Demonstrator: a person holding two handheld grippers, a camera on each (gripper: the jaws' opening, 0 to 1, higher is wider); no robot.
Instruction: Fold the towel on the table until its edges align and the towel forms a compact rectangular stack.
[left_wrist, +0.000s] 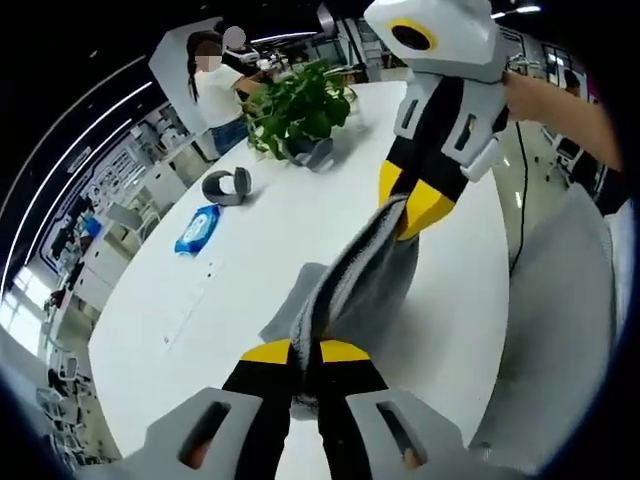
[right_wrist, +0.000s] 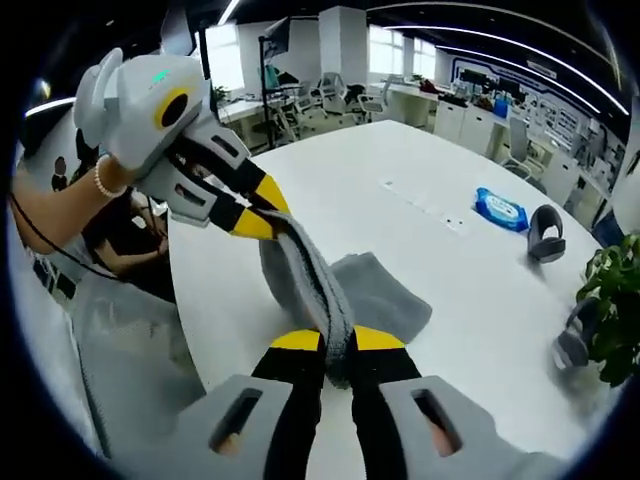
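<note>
In the left gripper view, the left gripper (left_wrist: 305, 352) is clamped tight on one end of the grey towel (left_wrist: 350, 285). The cloth runs taut from it to the right gripper (left_wrist: 408, 208), which pinches the other end above the table (left_wrist: 300, 220). A loose part of the towel lies on the tabletop beneath. In the right gripper view, the right gripper (right_wrist: 338, 340) grips the towel (right_wrist: 320, 285), and the left gripper (right_wrist: 262, 215) holds its far end near the table (right_wrist: 350, 180) edge, a hand (right_wrist: 85, 175) behind it. Toward the far edge lie a blue packet (left_wrist: 197, 229), a grey headset (left_wrist: 228, 186) and a plant (left_wrist: 298, 103).
</note>
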